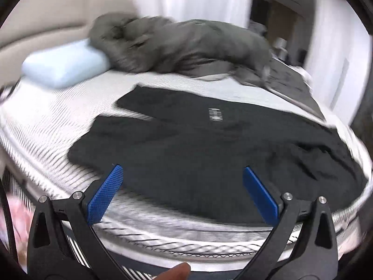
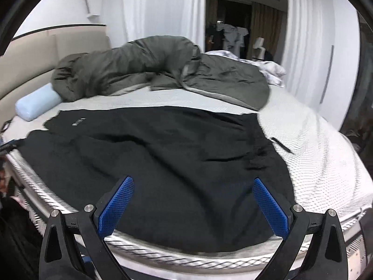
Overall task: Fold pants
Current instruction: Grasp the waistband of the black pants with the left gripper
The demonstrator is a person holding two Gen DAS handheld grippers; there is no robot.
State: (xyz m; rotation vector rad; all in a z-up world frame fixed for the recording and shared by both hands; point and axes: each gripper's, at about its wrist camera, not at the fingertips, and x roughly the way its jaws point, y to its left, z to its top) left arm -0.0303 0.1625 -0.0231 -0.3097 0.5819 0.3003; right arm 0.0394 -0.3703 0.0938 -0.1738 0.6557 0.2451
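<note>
Plainly, the black soft-fabric pants (image 2: 163,154) lay spread across the white ribbed mattress of the bed (image 2: 326,163), reaching its near edge, with rumples toward the right side. Both the left claw (image 1: 183,186) and the right claw (image 2: 193,198) hovered wide apart and empty above the near hem. The cloth looked light, limp and likely to sag; pinching an edge or corner seemed the best hold.
</note>
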